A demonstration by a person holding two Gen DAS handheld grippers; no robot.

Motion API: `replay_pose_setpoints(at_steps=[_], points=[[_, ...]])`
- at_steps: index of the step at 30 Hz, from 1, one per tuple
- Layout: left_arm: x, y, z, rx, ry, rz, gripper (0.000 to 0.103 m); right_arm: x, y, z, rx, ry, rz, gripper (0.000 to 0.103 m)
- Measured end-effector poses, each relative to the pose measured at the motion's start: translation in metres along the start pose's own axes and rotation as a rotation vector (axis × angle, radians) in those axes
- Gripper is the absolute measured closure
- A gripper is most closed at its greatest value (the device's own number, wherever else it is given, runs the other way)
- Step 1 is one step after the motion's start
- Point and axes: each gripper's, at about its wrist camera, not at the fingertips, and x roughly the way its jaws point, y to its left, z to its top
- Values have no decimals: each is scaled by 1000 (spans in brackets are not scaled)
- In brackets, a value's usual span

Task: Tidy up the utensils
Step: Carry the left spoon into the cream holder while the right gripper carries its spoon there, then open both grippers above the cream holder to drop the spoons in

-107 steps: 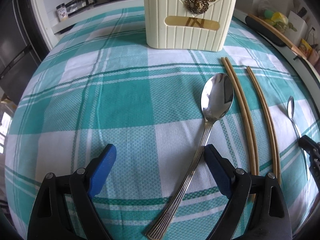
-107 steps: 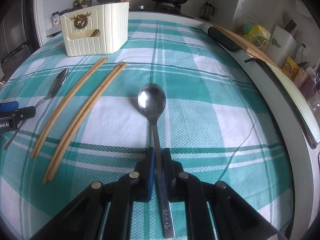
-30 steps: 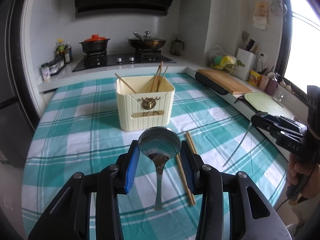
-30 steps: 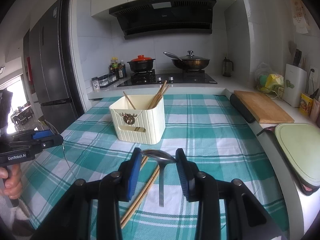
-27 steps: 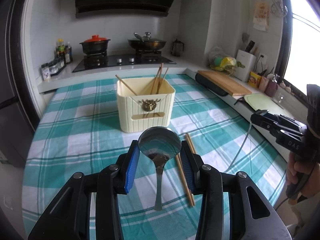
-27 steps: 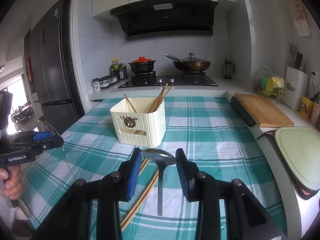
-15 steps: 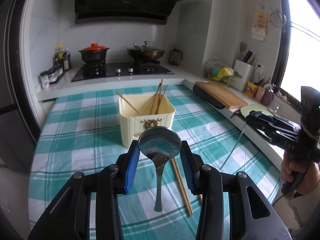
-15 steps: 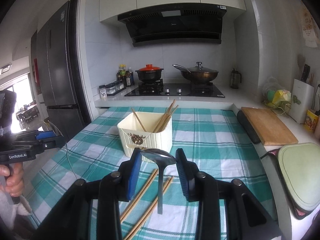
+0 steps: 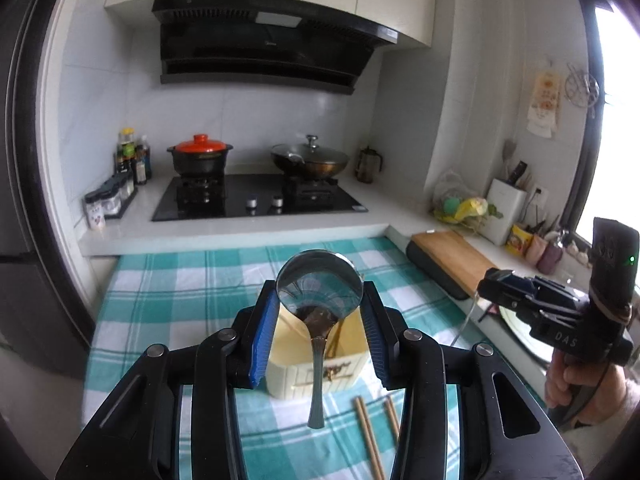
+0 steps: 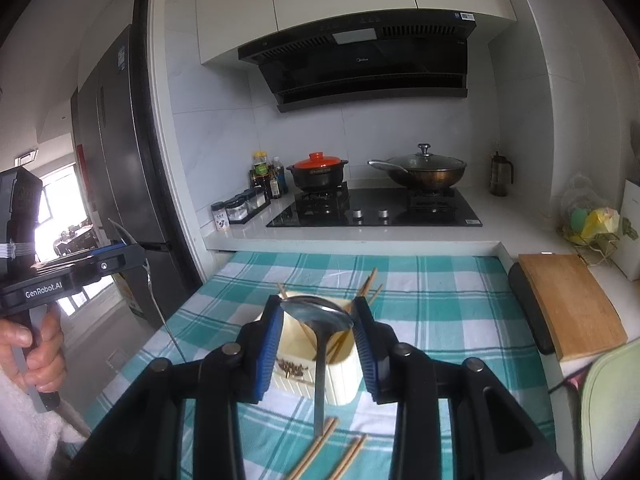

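While poised above holder [image 9: 316, 360], left gripper [image 9: 320, 300] pinches spoon [image 9: 320, 284] bowl; right gripper [image 10: 318, 320] pinches second spoon [image 10: 316, 312].

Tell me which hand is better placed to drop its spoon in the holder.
Right, narrowly. The right gripper and left gripper each hold a spoon handle-down in line with the holder, but the right view shows more of its open top.
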Motion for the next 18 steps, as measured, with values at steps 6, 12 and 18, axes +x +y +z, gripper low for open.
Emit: replay_pose_setpoints(at_steps=[6,12,18], points=[[52,17,39,-45,-18,36,62,51,-6,40,-13,-27,9,67],[121,35,23,-97,86,55,62,117,-20,22,40,69,44,67],[186,44,-17,-121,226,68,62,181,-37,-23,116,227,52,68]])
